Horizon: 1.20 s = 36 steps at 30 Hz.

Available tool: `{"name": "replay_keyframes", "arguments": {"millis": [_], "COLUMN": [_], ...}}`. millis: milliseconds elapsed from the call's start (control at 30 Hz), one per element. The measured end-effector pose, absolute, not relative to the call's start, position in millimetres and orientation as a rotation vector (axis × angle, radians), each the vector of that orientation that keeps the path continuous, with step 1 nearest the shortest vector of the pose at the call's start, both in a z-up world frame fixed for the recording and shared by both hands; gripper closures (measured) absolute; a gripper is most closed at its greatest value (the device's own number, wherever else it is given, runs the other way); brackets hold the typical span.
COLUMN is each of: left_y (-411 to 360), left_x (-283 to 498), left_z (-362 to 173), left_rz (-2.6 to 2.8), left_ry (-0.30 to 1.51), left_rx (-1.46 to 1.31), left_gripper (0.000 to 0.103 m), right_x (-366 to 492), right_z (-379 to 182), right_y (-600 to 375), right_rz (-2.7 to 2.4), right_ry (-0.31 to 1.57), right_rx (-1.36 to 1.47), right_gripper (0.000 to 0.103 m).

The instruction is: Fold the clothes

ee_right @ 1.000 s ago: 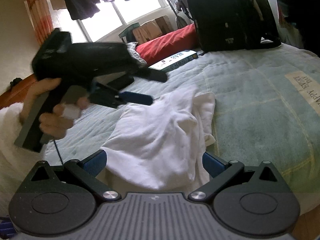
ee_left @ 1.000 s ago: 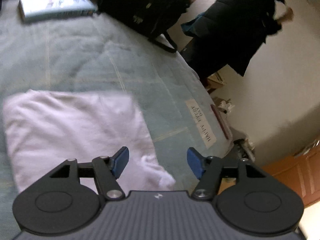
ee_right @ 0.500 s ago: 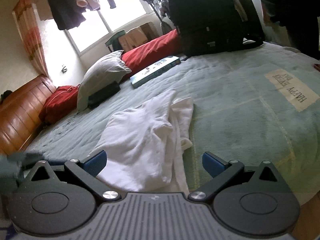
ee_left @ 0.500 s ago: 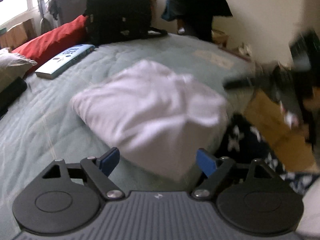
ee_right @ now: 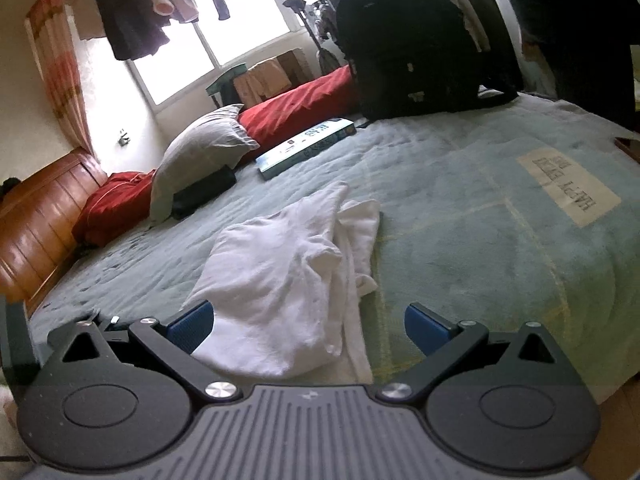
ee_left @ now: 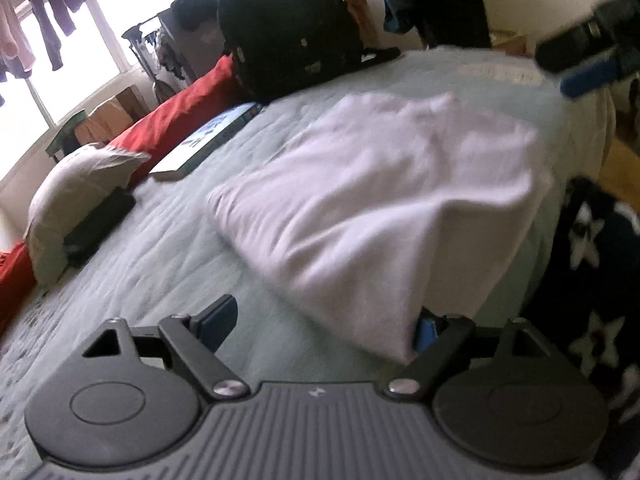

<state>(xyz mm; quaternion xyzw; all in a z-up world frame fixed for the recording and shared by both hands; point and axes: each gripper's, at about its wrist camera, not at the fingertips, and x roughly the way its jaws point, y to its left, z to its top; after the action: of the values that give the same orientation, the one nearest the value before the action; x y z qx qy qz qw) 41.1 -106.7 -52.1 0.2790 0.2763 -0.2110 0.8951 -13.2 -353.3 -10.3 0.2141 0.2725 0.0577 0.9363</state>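
A white garment [ee_left: 380,200] lies loosely folded and rumpled on the pale green bedspread [ee_left: 140,272]. My left gripper [ee_left: 320,324] is low at its near corner, open wide. The corner lies between the jaws and drapes over the right fingertip [ee_left: 426,330], and nothing is pinched. In the right wrist view the garment [ee_right: 288,280] lies just ahead, its near edge between the spread fingers of my open right gripper [ee_right: 308,328]. The right gripper [ee_left: 588,68] also shows, blurred, at the upper right of the left wrist view.
A black backpack [ee_right: 420,40], a book [ee_right: 308,146], a red bolster [ee_right: 300,108], a grey pillow [ee_right: 200,148] and a flat black item [ee_right: 204,196] lie along the far side. The wooden headboard [ee_right: 36,220] is at left. Dark star-patterned fabric [ee_left: 592,260] hangs by the bed's edge.
The left gripper swung round, sank toward the garment's near corner and widened its jaws. It left the right wrist view, where it was held above the garment. The right gripper barely moved.
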Motion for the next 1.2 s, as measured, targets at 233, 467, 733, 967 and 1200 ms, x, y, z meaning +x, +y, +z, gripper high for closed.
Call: {"name": "replay_keyframes", "arguments": {"millis": [233, 467, 733, 967, 1200], "left_y": [-82, -81, -66, -63, -71], "left_x": [34, 23, 20, 22, 35], "left_z": [-43, -31, -15, -11, -9], "left_rz": [-0.451, -0.493, -0.488, -0.485, -0.511], "left_ry": [0.602, 0.586, 0.568, 0.569, 0.63], "left_rx": [0.425, 0.439, 0.37, 0.346, 0.312], "left_gripper": [0.016, 0.015, 0.015, 0.014, 0.014], "right_x": [-11, -7, 14, 15, 13], "right_z": [-19, -26, -51, -56, -64], "right_y": [-368, -359, -347, -360, -358], "right_rz": [0.169, 0.254, 0.24, 0.191, 0.26], "right_ry": [0.565, 0.59, 0.694, 0.721, 0.741], "right_rx": [0.545, 0.556, 0.538, 0.586, 0.636], "right_gripper": [0.003, 0.036, 0.048, 0.048, 0.048]}}
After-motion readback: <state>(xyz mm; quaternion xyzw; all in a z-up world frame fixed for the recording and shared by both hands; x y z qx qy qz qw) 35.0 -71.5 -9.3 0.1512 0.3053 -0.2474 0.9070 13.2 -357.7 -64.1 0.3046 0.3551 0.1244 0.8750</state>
